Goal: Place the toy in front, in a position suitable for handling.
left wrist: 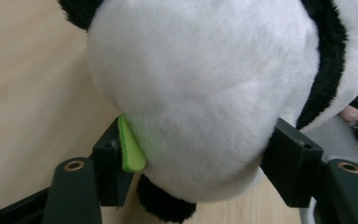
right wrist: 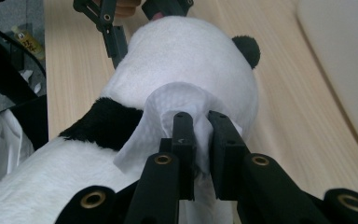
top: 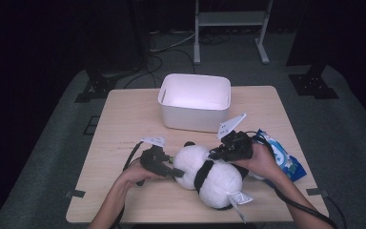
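Observation:
A black-and-white panda plush lies on its side on the wooden table near the front edge. My left gripper comes in from the left and its jaws clamp both sides of the plush's white head, which bulges between them; a green pad shows on the left jaw. My right gripper sits over the plush's neck from the right. It is shut on a crumpled white wipe, which is pressed against the white fur beside the black band.
A white plastic bin stands just behind the plush at the middle of the table. A blue wipe packet lies to the right, behind my right hand. Bare tabletop extends to the left of the bin.

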The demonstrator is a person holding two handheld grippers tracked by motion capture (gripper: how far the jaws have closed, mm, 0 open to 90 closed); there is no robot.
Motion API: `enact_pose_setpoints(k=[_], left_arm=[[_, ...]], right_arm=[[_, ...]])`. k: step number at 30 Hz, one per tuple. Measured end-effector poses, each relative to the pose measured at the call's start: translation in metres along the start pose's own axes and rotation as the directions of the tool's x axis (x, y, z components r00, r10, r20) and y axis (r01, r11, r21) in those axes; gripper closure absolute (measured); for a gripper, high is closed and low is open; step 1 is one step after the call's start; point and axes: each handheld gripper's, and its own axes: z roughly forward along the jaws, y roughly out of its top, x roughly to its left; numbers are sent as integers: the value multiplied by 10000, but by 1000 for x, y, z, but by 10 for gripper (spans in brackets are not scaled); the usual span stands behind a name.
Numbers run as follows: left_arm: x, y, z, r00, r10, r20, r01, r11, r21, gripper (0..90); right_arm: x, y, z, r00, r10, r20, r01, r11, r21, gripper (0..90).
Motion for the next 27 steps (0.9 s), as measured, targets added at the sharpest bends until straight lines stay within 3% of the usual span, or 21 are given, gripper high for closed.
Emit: enact_pose_setpoints(k=[1,2,3,4,5,6,8,9,10,13,20,27], left_arm=[[-6,8,-9,9990,248,-364,-248,9997,26,347],[-6,8,-9,9990,248,-364,-248,9997,26,348],[-13,17,-19,9953,558,-790,-550,9984,118,348],[-13,17,-19,9953,558,-790,-550,9984,118,348],[-19,25,-28,9885,883,-1224,-860,9960,244,348],[-19,25,-28,9885,883,-1224,-860,9960,244,348],[-25,34,-36,9791,1251,-1605,-1201,9919,406,348],[-31,41,-43,9684,1579,-1929,-1487,9870,611,348],[-31,41,-43,9684,1579,-1929,-1487,9870,611,348],[-38,49,-51,9534,1951,-2300,-1761,9792,1007,347],[-38,41,-51,9538,1899,-2327,-1758,9812,802,347],[-42,32,-53,9534,1963,-2293,-1862,9804,649,347]], right_arm=[[-1,2,-3,10000,-14,56,15,9998,-209,807],[-1,2,-3,10000,-14,56,15,9998,-209,807],[-1,4,-5,9999,36,101,-32,9991,-426,807],[-1,4,-5,9999,36,101,-32,9991,-426,807],[-1,8,-6,9999,-36,127,44,9980,-623,807],[0,10,-7,9998,-25,188,38,9975,-707,807],[0,12,-8,9997,-50,237,69,9969,-778,807],[1,16,-8,9995,-85,317,114,9956,-934,809],[1,16,-8,9995,-85,317,114,9956,-934,809],[0,22,-9,9993,-146,338,181,9941,-1066,810],[0,23,-9,9997,-22,263,50,9941,-1085,811],[3,11,-16,10000,72,47,-68,9959,-900,810]])
